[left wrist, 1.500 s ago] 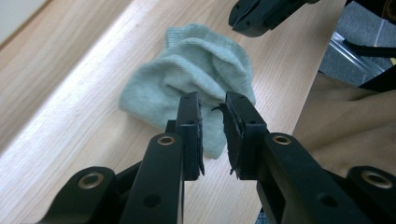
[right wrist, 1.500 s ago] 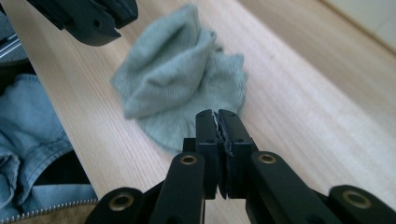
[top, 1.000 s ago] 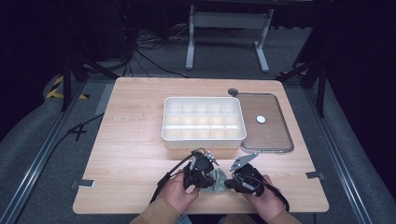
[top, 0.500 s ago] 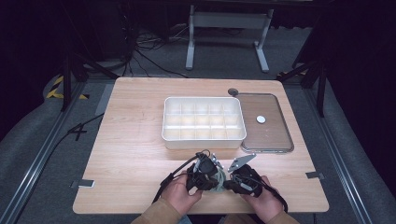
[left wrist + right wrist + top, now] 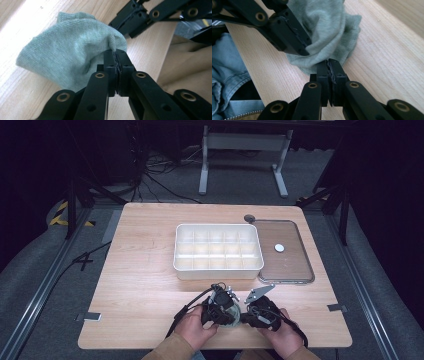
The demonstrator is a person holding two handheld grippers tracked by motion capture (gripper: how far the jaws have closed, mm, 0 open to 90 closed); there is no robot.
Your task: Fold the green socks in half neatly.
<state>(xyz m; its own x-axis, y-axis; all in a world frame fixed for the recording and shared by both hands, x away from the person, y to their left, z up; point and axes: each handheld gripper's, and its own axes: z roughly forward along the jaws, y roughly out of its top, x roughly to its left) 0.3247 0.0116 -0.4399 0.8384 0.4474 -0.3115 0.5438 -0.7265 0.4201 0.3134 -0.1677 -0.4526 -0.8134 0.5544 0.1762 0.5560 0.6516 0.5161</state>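
A grey-green knit cloth point(image 5: 75, 52) lies bunched on the wooden table point(image 5: 145, 270) near its front edge. Both grippers meet over the cloth point(image 5: 230, 321). My left gripper point(image 5: 116, 53) pinches a fold of it between its pads; its jaws have just been opening slightly, with the cloth still between them. My right gripper point(image 5: 329, 62) is shut on the cloth's point(image 5: 329, 32) near edge. The two face each other closely: the right gripper point(image 5: 140, 15) shows across the cloth in the left gripper view, and the left gripper point(image 5: 287, 32) in the right gripper view.
A white compartment box point(image 5: 218, 270) stands mid-table beyond the hands. Right of it lies a clear flat lid point(image 5: 292, 270) with a small white disc point(image 5: 279, 248) on it. A small dark round object point(image 5: 249, 218) sits behind. Denim-clad legs point(image 5: 227, 62) are just past the table's front edge.
The left gripper has slid a little to the right, closer to the right gripper. The cloth stays held between them; the right hand has not moved.
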